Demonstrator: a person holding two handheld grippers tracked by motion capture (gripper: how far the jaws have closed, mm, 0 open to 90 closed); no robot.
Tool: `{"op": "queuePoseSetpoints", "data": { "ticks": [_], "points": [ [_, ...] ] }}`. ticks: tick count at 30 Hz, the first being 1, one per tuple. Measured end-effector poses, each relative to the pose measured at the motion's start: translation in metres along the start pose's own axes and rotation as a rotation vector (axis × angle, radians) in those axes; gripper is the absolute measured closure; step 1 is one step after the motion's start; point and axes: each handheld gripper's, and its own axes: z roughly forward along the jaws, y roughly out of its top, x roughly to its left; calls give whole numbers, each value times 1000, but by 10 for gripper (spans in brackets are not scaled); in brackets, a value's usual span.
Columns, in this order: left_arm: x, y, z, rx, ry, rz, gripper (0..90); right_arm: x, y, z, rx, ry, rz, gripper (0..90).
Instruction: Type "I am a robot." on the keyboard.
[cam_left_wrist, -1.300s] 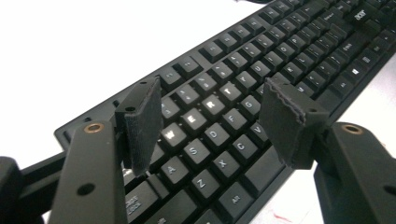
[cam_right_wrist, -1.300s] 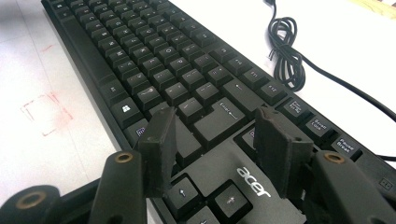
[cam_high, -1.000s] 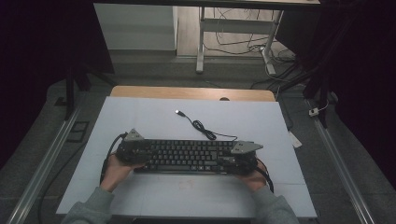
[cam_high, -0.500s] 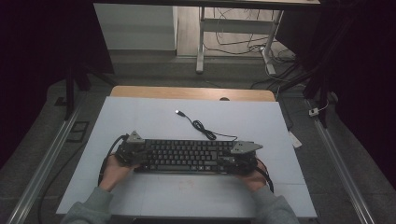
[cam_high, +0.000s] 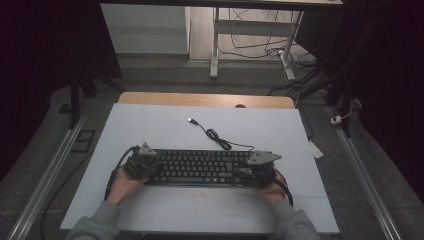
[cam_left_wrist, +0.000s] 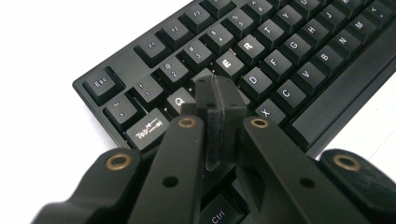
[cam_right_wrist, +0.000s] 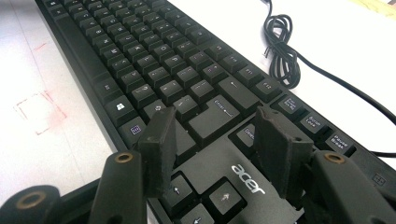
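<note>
A: Dim room, dark surround; we find a pale desk (cam_high: 150, 125) under the camera, with a black keyboard (cam_high: 200, 167) lying flat across its near half, long side running left to right. Its cable (cam_high: 220, 140) trails toward the far side in a loose coil, plug free on the desk.

B: Handling assessment?

A: We judge it a rigid plastic slab, moderate in weight and long enough to twist if lifted by one end. The keycaps are loose-fitted and would likely give or pop under a pinch. We would take hold at the two short ends, on the frame and not on the keys, and lift both ends together. The cable may drag behind.

B: Left claw?

A: The left claw (cam_left_wrist: 219, 100) sits at the keyboard's left end. Its jaws are pressed together, pads meeting, having just been closing. In the left gripper view the joined tips stand over the keys near Q and E. We see nothing pinched between them, and we cannot tell whether the tips press a key or hover just above it.

B: Right claw?

A: The right claw (cam_right_wrist: 217, 140) is at the right end, jaws spread wide. They stand over the bare panel beside the Enter key, above the arrow keys. It holds nothing, and contact with the keyboard cannot be confirmed.
</note>
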Motion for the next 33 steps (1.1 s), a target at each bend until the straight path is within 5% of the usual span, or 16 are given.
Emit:
{"op": "queuePoseSetpoints", "data": {
  "ticks": [17,28,33],
  "points": [
    [-2,0,5,16,18,4,888,1,0,0,0,-9,-1,492],
    [-2,4,-14,-123,-1,-25,883,0,0,0,1,-9,-1,492],
    [0,4,-18,-179,-25,-50,750,0,0,0,2,-8,-1,492]
  ]
}}
